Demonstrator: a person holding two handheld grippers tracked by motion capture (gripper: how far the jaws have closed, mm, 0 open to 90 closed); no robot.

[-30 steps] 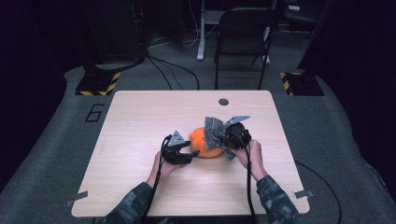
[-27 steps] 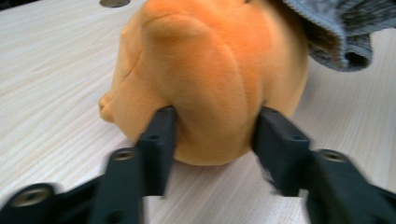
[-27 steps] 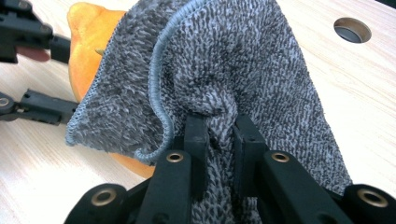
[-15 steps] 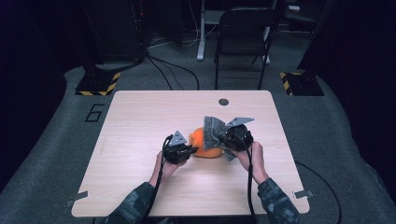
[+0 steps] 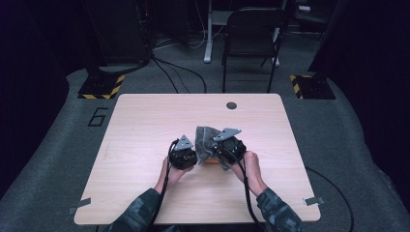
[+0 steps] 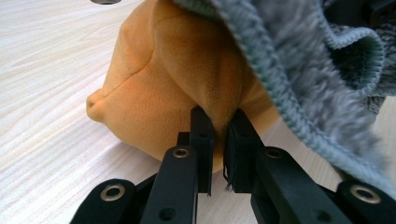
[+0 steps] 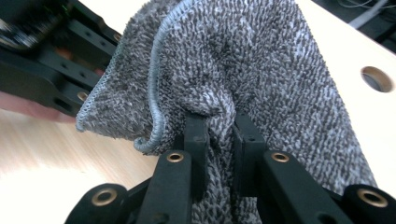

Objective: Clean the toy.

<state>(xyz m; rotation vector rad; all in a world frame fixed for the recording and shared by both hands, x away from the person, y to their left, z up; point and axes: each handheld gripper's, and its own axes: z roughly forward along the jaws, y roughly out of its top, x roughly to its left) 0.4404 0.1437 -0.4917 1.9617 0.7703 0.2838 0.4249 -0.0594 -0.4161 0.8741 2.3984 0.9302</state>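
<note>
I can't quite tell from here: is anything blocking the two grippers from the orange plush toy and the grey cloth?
Nothing visible does. The left gripper already pinches a fold of the orange plush toy, and the right gripper is clamped on the grey cloth draped over it.

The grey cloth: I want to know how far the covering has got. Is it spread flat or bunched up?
Bunched up. The grey cloth puckers into the right gripper and drapes over the orange plush.

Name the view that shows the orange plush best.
Left gripper view: the plush sits close, its seams plain, pinched by the left gripper. In the high view a sliver peeks under the grey cloth. In the right gripper view cloth covers it.
</note>
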